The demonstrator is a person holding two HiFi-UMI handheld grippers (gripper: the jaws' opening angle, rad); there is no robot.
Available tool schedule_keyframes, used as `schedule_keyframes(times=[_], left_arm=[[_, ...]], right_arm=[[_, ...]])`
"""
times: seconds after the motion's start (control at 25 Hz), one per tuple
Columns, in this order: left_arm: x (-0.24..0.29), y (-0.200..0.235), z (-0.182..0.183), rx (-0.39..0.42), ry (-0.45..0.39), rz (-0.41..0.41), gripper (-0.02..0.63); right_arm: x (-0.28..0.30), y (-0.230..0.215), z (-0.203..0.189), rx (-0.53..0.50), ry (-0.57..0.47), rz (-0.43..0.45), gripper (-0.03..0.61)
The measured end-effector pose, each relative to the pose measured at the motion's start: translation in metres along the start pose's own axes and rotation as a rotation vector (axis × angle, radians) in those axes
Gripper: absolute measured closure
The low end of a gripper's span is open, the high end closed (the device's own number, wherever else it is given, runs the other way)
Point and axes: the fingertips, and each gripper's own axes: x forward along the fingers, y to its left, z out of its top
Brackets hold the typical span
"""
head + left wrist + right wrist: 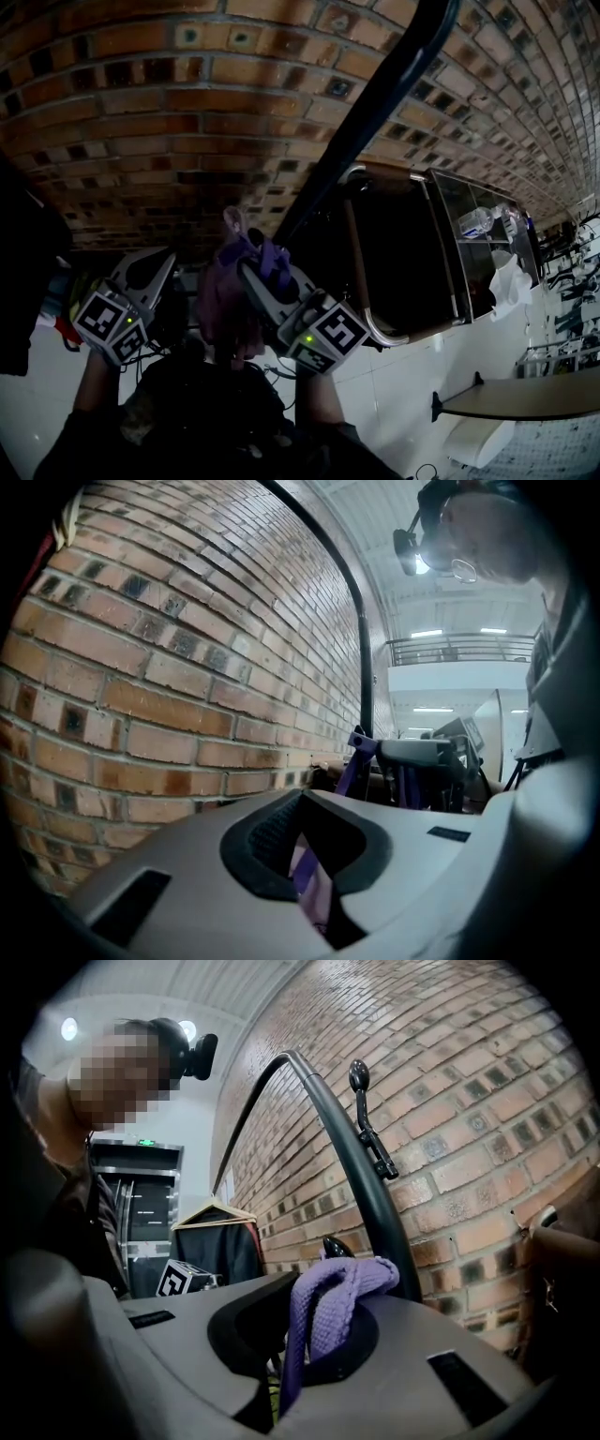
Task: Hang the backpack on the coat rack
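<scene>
Head view: looks steeply down a brick wall point(141, 112) that fills the upper frame.
Coat rack point(375, 103): black pole slanting across the bricks. In the right gripper view a hook point(370, 1133) sticks out from it.
Backpack point(223, 305): purple, hanging between both grippers just beside the pole. Its top end is toward the wall and its long axis drops toward the floor.
Forearms point(94, 380): both reach forward, side by side.
Left gripper point(155, 267): tips toward the bricks, jaws narrow on a purple strap point(305, 874) that runs through their gap.
Right gripper point(251, 272): angled toward the pole, jaws pinched on the carry loop point(342, 1302), which drapes over the tips.
</scene>
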Motion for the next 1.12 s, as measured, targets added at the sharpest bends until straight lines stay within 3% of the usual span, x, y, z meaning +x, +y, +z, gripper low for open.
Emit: schedule_keyframes(times=[0.64,0.96,1.12], left_arm=[[-0.007,-0.012,-0.009,-0.005,0.014,-0.013,0.577],[-0.007,-0.013,-0.01,-0.007,0.01,-0.022,0.576],[-0.005,-0.013,-0.013,-0.013,0.016,-0.033,0.577]], right_arm=[[-0.001,-0.011,-0.032,-0.061,0.045,-0.088,0.574],[-0.003,-0.018,-0.041,-0.107,0.05,-0.151,0.463],[-0.009,-0.019,-0.043,-0.118,0.045,-0.167,0.439]])
